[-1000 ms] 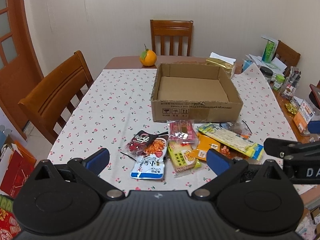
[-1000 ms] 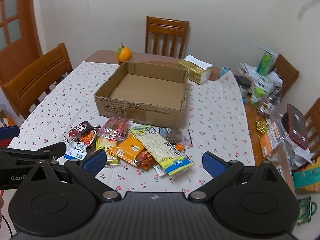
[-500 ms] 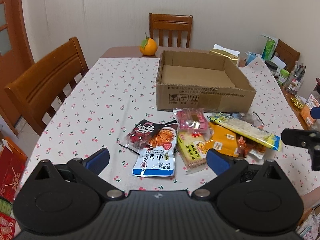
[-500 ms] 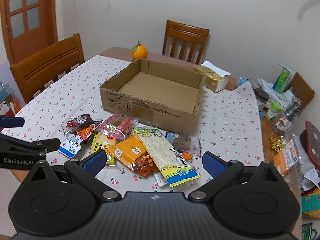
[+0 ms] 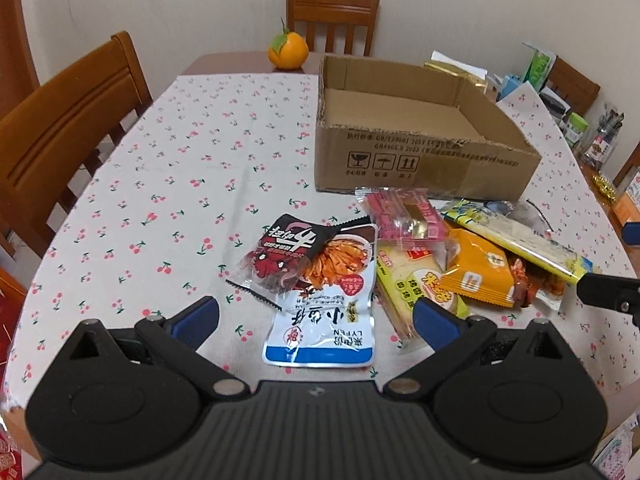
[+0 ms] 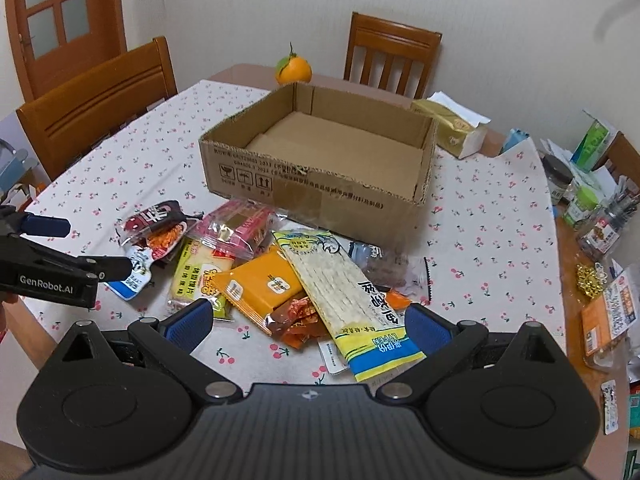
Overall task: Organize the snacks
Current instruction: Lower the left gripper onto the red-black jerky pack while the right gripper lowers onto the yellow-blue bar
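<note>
An empty cardboard box [image 5: 424, 160] [image 6: 312, 184] stands on the cherry-print tablecloth. In front of it lies a pile of snack packets: a white-and-blue pouch [image 5: 324, 324] under a dark red packet [image 5: 288, 256], a pink packet [image 5: 404, 216] [image 6: 236, 228], an orange packet [image 5: 476, 276] [image 6: 260, 284] and a long yellow packet [image 6: 352, 296] [image 5: 516, 240]. My left gripper [image 5: 316, 320] is open just above the white-and-blue pouch. My right gripper [image 6: 306, 324] is open over the orange and yellow packets. Both hold nothing.
A tangerine [image 5: 287, 50] [image 6: 293, 70] sits behind the box. Wooden chairs [image 5: 68, 120] [image 6: 394, 60] stand at the left and far sides. A tissue pack [image 6: 452, 128], jars and clutter [image 6: 588, 196] fill the table's right side.
Both grippers have moved forward and lower toward the snack pile. Their jaws stay open.
</note>
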Demonstrator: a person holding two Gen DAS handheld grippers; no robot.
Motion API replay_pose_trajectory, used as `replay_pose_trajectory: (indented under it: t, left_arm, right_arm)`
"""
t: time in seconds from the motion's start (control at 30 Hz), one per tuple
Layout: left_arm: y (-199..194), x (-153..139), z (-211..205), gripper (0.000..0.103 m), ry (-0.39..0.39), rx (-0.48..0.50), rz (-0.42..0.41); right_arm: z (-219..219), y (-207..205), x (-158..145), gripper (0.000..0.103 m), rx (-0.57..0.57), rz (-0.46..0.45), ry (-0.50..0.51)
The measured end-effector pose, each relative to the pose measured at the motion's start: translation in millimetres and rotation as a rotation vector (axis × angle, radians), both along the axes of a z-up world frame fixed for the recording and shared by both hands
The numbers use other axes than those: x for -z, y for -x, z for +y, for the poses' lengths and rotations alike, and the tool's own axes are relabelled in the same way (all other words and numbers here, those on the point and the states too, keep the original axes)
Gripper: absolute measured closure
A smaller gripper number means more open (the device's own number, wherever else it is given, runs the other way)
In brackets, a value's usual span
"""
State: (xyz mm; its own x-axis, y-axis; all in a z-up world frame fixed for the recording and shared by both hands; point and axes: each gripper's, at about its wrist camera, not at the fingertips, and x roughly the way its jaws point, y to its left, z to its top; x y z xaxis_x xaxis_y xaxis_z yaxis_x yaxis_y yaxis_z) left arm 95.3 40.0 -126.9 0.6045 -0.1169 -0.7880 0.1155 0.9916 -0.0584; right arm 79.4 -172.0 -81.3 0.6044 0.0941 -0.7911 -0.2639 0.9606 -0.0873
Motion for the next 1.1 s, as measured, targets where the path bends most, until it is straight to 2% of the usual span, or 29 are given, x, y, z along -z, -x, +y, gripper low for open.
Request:
replay_pose_trajectory:
  t: [0.13,0.33,0.5,0.57,0.63,0.7,0.87,1.0,1.1]
  left_arm:
    - [-15.4,5.4,0.4,0.001,-0.029,0.018,0.014]
    - [-45.3,12.9,8.2,0.001,-0.030,0.085,0.037]
    - [-67.2,21.8,17.0,0.003,-0.073,0.143,0.057]
    - [-74.6,25.3,22.5,0.005,-0.060,0.168,0.074]
    - [-81.9,28.3,26.5,0.011,-0.044,0.197,0.093]
    - [-87.5,30.9,26.8,0.023,-0.044,0.234,0.107]
    - [-97.3,35.9,28.7,0.035,-0.021,0.291,0.135]
    - [-101.5,35.4,29.8,0.050,0.005,0.336,0.156]
    - [-101.1,34.9,29.8,0.051,0.008,0.348,0.161]
  right_arm:
    - [-4.8,-15.6,11.7,0.000,0.001,0.033,-0.002]
    - [-8.9,-39.1,25.1,0.000,0.013,0.078,0.001]
    - [-10.5,-56.0,29.0,0.000,0.016,0.087,0.003]
    - [-12.2,-62.3,29.4,0.000,0.023,0.088,-0.001]
    - [-14.0,-68.1,29.8,0.000,0.027,0.092,-0.008]
    - [-15.6,-73.1,30.7,0.000,0.028,0.093,-0.007]
    - [-18.4,-80.9,34.8,0.000,0.023,0.110,0.000]
    - [-22.0,-83.3,37.6,0.000,0.006,0.127,-0.006]
    - [-26.1,-87.9,41.7,0.000,-0.017,0.155,-0.034]
